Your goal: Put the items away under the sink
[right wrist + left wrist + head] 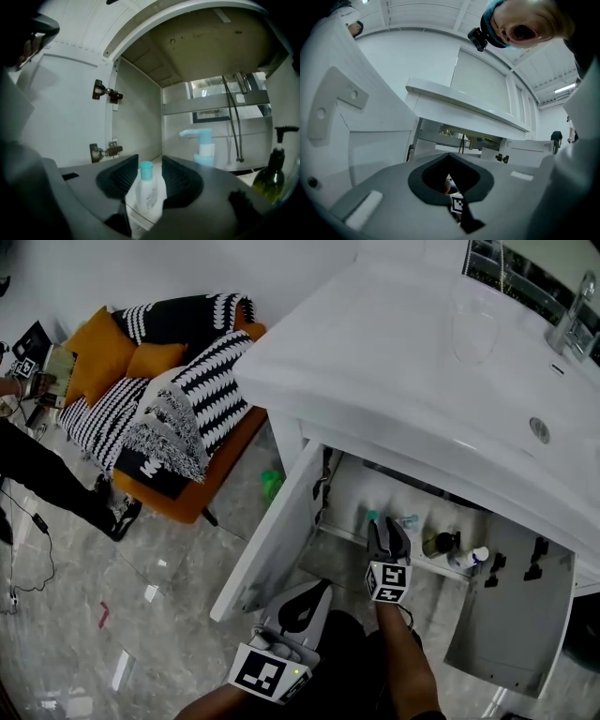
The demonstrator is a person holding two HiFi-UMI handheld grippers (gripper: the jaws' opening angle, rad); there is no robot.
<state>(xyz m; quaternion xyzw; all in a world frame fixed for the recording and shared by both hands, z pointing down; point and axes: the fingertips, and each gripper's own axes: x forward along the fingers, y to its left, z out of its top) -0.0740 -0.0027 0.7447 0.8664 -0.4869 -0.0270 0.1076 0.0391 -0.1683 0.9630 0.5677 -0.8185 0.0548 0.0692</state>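
1. Progress: the white cabinet under the sink point(349, 486) stands with both doors swung wide. Inside, in the head view's centre right, are a white pump bottle with a pale blue head point(204, 147), a dark green glass bottle with a black pump point(272, 176) and a small white container with a blue cap point(472, 559). These are judged to be stowed.
2. Item in hand: the small white plastic bottle with a teal cap point(146, 197) stands upright on the cabinet floor, at the left end of that row. It sits between the jaws of the right tongs point(150, 160). The jaws are apart with a gap on each side, so the pads do not press on it. It is judged set down and released.
3. Outstanding: the doors are not yet closed. A small green object point(270, 484) lies on the floor left of the left door; what it is cannot be told. No other loose item is confirmed.
4. Right arm: the forearm rises from bottom centre of the head view into the cabinet mouth. The tongs point nearly level, dipped slightly.
5. Left arm: the left tongs point(322, 587) are held low at bottom centre, outside the cabinet by the left door. They point level at the opening, jaws together, with nothing between them.
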